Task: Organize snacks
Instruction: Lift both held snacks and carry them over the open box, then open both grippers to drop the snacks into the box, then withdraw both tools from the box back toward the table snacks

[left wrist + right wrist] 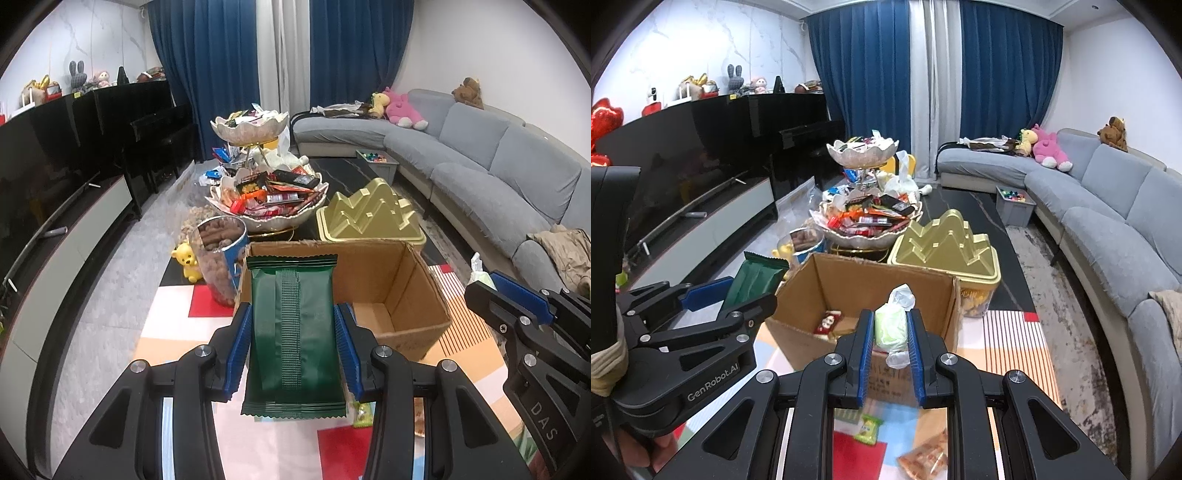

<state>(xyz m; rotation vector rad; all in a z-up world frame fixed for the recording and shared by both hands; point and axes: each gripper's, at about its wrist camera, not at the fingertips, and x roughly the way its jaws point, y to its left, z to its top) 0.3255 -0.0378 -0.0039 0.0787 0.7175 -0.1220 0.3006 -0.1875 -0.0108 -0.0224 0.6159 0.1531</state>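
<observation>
My left gripper (293, 308) is shut on a dark green snack packet (295, 339), holding it upright by its long edges. It hangs just in front of an open cardboard box (391, 273). My right gripper (891, 315) is shut on a pale green wrapped candy (889, 326) with twisted clear ends, near the front wall of the same box (798, 332). A red and white packet (827, 321) lies inside the box. The right wrist view has the left gripper (738, 293) and its green packet (757, 275) at the box's left. The right gripper (485, 284) shows at the far right of the left wrist view.
Behind the box stand a two-tier bowl stand (284, 221) heaped with snacks, a gold mountain-shaped container (369, 218) and a clear jar of brown snacks (218, 258). Loose snack packets (866, 428) lie on the colourful mat below. A grey sofa (480, 155) runs along the right.
</observation>
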